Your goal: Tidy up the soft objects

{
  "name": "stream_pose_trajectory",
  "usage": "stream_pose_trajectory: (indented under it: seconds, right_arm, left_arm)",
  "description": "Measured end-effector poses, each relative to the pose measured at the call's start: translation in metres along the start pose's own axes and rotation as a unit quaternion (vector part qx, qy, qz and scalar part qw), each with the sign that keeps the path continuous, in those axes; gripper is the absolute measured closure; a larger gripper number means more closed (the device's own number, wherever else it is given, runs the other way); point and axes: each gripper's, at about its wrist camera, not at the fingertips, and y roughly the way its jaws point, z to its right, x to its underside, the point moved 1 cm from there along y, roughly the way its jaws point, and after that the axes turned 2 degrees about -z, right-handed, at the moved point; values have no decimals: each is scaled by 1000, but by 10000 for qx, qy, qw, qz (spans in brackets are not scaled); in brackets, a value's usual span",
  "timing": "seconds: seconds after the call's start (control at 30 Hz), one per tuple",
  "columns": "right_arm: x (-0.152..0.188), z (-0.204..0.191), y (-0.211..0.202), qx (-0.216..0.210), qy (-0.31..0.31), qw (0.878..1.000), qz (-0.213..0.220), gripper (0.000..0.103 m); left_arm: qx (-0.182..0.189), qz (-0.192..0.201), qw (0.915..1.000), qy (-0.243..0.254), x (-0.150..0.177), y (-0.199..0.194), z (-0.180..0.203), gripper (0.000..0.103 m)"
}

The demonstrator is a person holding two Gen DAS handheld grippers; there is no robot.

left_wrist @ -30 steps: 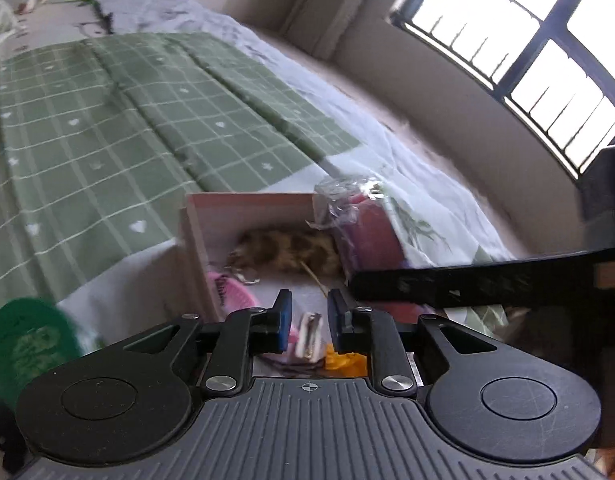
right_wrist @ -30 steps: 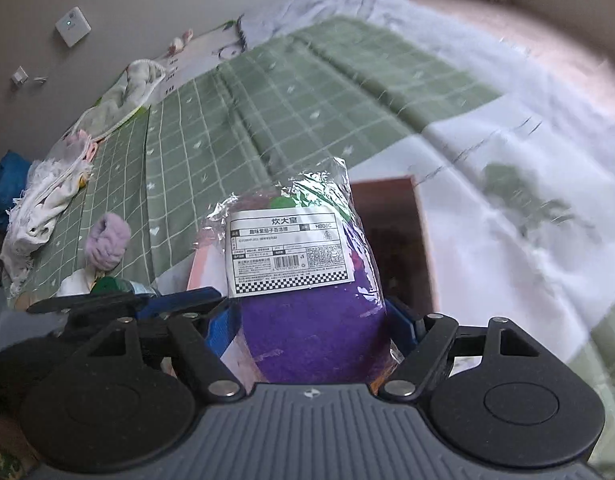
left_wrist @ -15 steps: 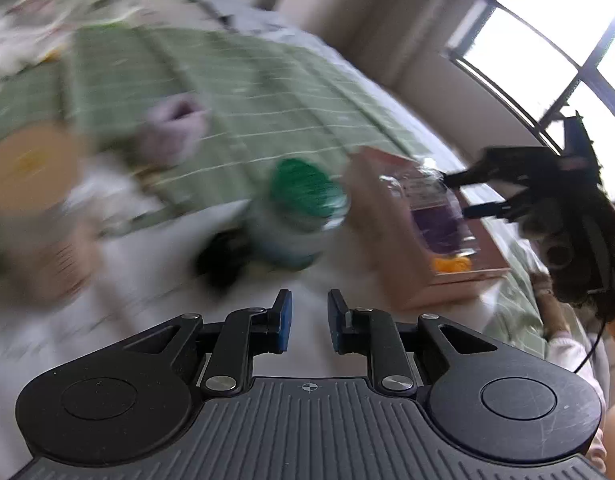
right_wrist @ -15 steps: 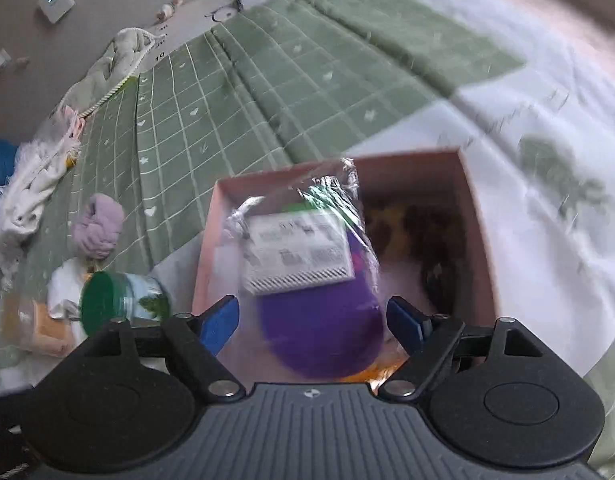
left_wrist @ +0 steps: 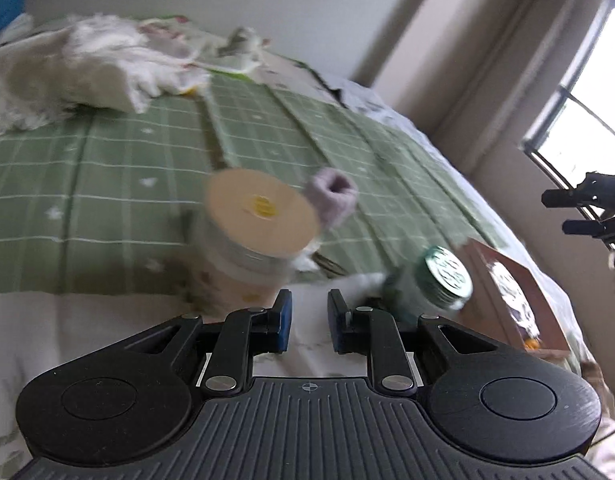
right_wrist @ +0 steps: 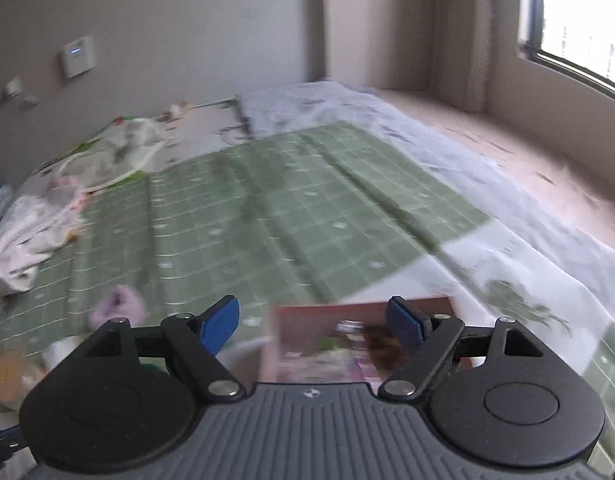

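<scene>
Above the pink box (right_wrist: pixel 359 312), you are holding the right gripper (right_wrist: pixel 313 322) wide and empty; the wrapped purple plush (right_wrist: pixel 339 354) is lying inside it. Left of the box, your left gripper (left_wrist: pixel 309 322) is hovering narrow, gripping nothing.

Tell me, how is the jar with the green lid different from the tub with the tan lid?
The green-lidded jar looks smaller and narrower, while the tan-lidded tub looks wider. The jar's lid is dark green with a pale pattern; the tub's lid is plain tan with a yellow spot in the middle. The jar sits close to the pink box, the tub farther from it, near the fuzzy purple thing. Both have round lids and rest on the bed.
</scene>
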Motion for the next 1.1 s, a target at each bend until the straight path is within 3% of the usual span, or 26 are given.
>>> stream_pose_trajectory:
  seconds: [0.1, 0.2, 0.37, 0.47, 0.57, 0.7, 0.77, 0.83, 0.87, 1.1]
  right_arm:
    - [-7, -57, 14, -579, -278, 9968, -475, 21]
    - [-6, -116, 42, -991, -463, 9887, -1024, 21]
    - [2, -184, 103, -1003, -702, 9819, -1442, 21]
    - [11, -199, 137, -1136, -475, 9739, -1907, 23]
    - [19, -199, 171, -1196, 100, 9650, -2332, 30]
    - [30, -202, 211, -1200, 318, 9523, -2787, 30]
    - [34, -207, 216, -1083, 187, 9545, -2772, 30]
    - [35, -217, 207, -1071, -303, 9581, -2640, 59]
    - [36, -219, 203, -1055, -497, 9562, -2684, 84]
    - [70, -194, 153, -1051, -758, 9481, -2905, 85]
  left_arm:
    - [162, 67, 9988, -458, -13, -8, -17, 82]
    - [310, 425, 9965, -648, -23, -24, -28, 82]
    - [671, 1107, 9872, -929, -37, -49, -47, 82]
    - [305, 1157, 9863, -1137, -43, -42, -68, 82]
    - [333, 902, 9776, -1874, -44, -29, -98, 82]
    - [270, 871, 9761, -1972, -46, -22, -108, 82]
    - [257, 796, 9770, -1962, -45, -17, -109, 82]
    - [226, 714, 9774, -1979, -42, -15, -112, 82]
    - [198, 671, 9774, -1996, -42, -13, -113, 82]
    - [86, 371, 9799, -1957, -35, -13, -112, 82]
